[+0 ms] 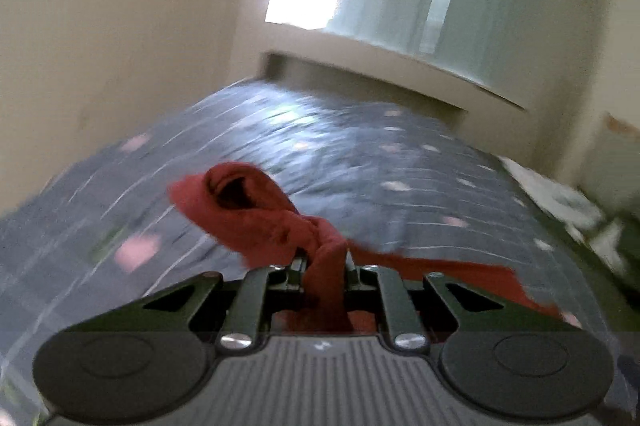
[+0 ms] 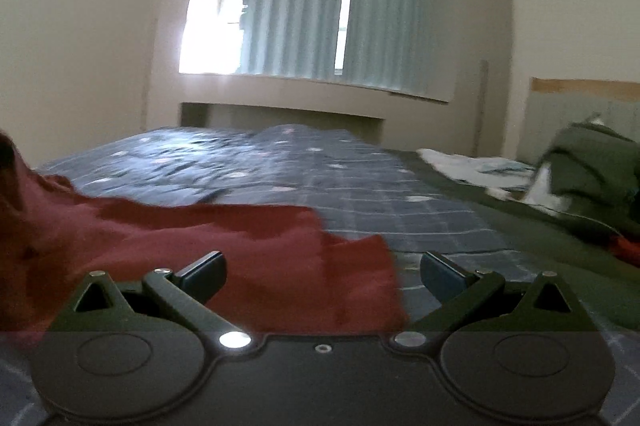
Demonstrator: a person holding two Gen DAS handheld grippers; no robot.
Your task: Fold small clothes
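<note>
The left gripper pinches a bunched fold of the dark red cotton garment between narrow jaws, lifting it above the blue checked bedspread. The right gripper stands wide apart, holding nothing, the garment's flat hem lying between its fingers. Open bedspread stretches ahead toward the pale curtained window; rumpled white and dark green bedding crowds the right edge.

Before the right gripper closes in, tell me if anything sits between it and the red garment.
Nothing visible does. The right gripper is open, and the red garment already lies between its fingers on the blue bedspread. The left gripper is shut on the same garment.
</note>
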